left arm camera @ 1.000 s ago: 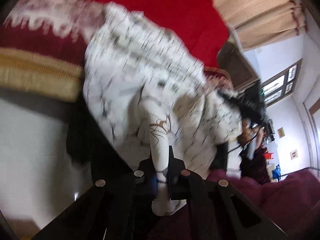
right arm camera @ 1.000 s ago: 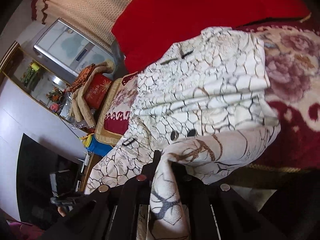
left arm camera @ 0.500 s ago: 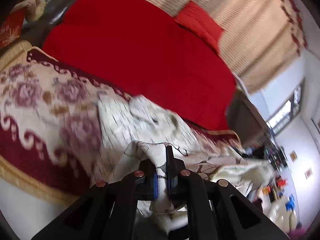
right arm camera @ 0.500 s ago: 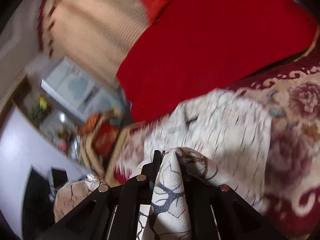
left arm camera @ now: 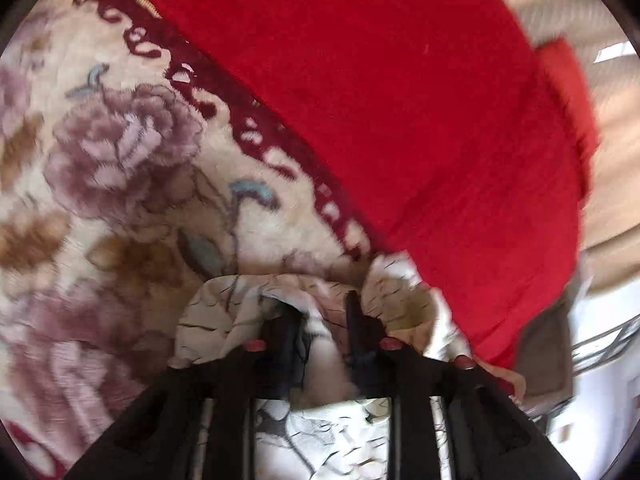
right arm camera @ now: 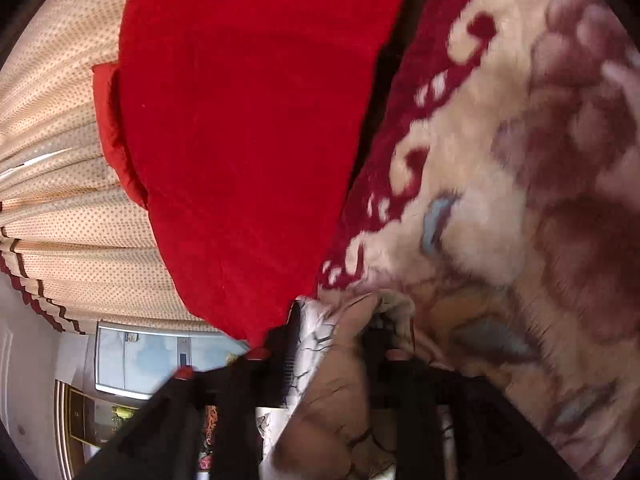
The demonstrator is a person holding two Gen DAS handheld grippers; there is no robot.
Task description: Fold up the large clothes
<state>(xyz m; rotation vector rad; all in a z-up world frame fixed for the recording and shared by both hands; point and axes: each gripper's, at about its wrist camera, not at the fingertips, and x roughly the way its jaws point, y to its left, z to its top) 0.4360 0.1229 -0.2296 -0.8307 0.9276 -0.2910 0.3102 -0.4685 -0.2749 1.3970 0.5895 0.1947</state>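
The cream, crack-patterned cloth garment [left arm camera: 320,312] is gripped by both tongs: the left tongs [left arm camera: 320,320] and the right tongs [right arm camera: 332,332] are each closed on a bunched edge, low over the floral plush blanket [left arm camera: 120,168] beside the red cover [left arm camera: 380,100]. A fold seems under way, though blur hides the garment's layout; release and further folds are judged still outstanding.

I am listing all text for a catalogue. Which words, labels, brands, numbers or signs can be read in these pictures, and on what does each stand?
None can be read.
White crack-patterned garment: pattern lines only, no letters.
Floral cream and maroon blanket: no text.
Plain red cloth: no text.
Small red printed object low in the right wrist view: too blurred to read.
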